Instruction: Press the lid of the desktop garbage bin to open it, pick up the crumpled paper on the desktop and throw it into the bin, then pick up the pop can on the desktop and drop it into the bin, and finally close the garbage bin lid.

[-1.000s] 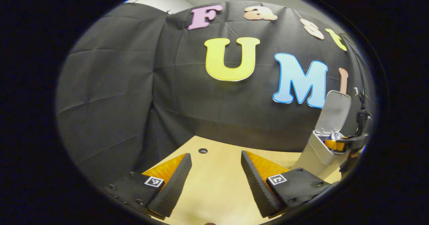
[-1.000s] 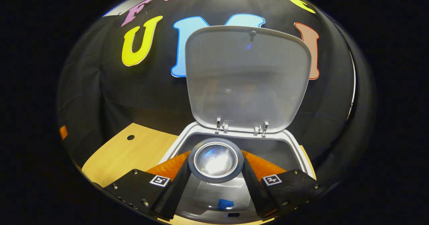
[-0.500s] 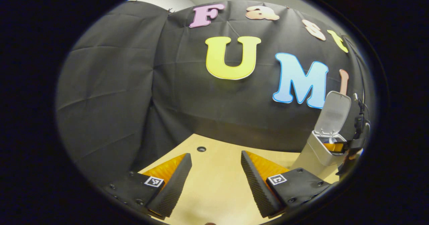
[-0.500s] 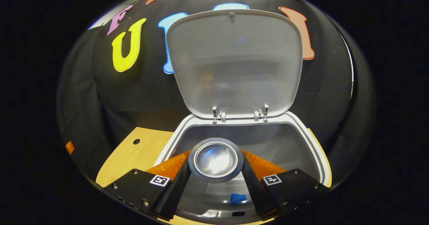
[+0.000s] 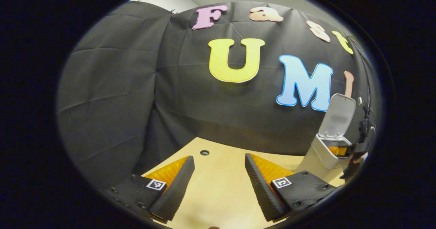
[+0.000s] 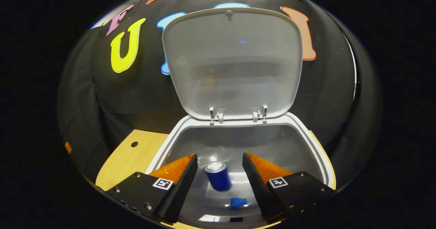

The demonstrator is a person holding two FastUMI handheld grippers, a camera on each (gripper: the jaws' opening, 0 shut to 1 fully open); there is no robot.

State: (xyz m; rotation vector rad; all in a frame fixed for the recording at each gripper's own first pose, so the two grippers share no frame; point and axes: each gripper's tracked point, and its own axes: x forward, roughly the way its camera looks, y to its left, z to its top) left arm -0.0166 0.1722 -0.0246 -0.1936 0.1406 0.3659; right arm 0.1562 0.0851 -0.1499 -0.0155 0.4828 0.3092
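Your right gripper (image 6: 218, 184) hangs over the mouth of the pale grey plastic desktop bin (image 6: 318, 155), fingers spread wide, nothing between them. Straight ahead and below, between the two fingers, the blue pop can with a silver top (image 6: 218, 176) sits inside the bin, tilted, touching neither finger. Just nearer to you than the can lies a small blue crumpled scrap (image 6: 238, 202) on the bin floor, most likely the paper. The grey hinged lid (image 6: 231, 65) stands upright beyond the fingers, fully open.

Your left gripper (image 5: 219, 188) hovers above the light wooden desktop (image 5: 218, 164), fingers wide, holding nothing. The bin sits far off to its right, with your right gripper at its rim.

Step in hand, as I judge it: can drop is done, paper too. What remains is closing the lid. For that, lift your right gripper clear of the mouth, reach behind the lid's top edge and push it forward and down until it latches. Don't let the fingers snag the rim.
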